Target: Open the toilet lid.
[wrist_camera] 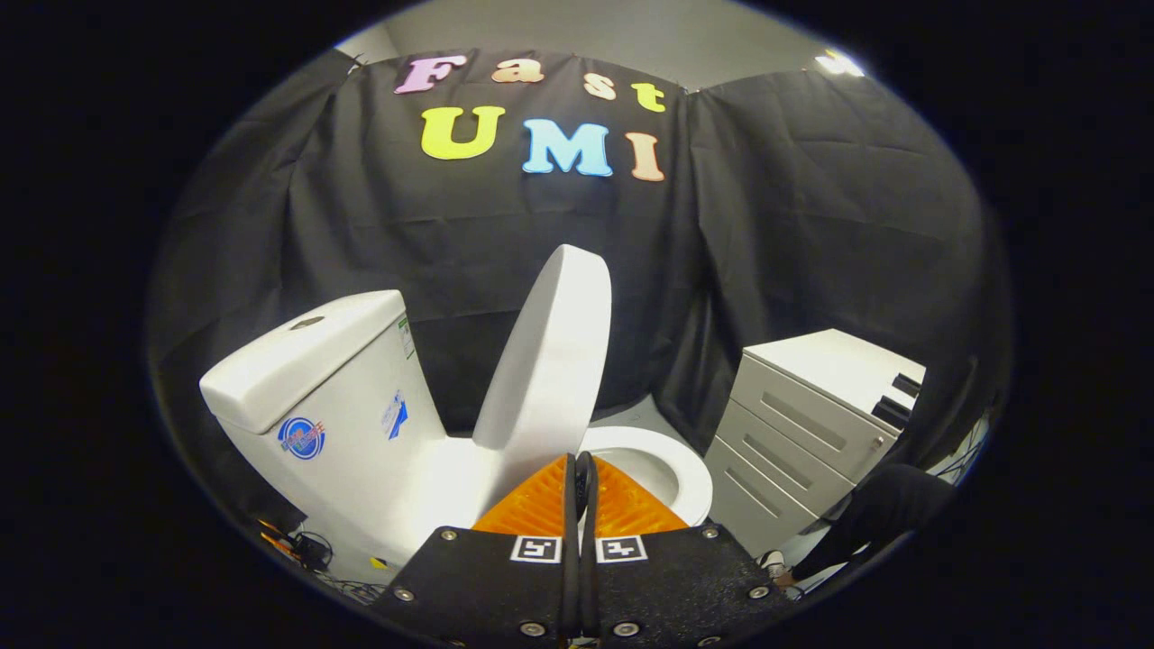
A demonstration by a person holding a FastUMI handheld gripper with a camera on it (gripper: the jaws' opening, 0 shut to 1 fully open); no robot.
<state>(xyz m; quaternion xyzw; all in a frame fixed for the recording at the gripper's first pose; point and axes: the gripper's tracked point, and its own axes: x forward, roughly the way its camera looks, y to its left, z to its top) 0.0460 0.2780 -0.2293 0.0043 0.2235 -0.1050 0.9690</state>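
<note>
- Gripper view is showing the gripper with its two fingers drawn together, almost touching, with only a thin dark slit between them and nothing held.
- Just ahead of the fingertips, the toilet lid is standing raised, well past halfway up, with its lower end almost at the tips and its long axis running up and away from them, leaning slightly right.
- Judging from that, the lid is resting on nothing I can see; whether it is touching the fingers I cannot tell.
- Ahead and to the right of the tips, the toilet seat is lying exposed around the bowl.
- Ahead and to the left, the tank is sitting behind the lid's hinge side; the coming push is likely needing to go toward it, tipping the lid back.
- Farther right, a drawer cabinet is standing well apart.
</note>
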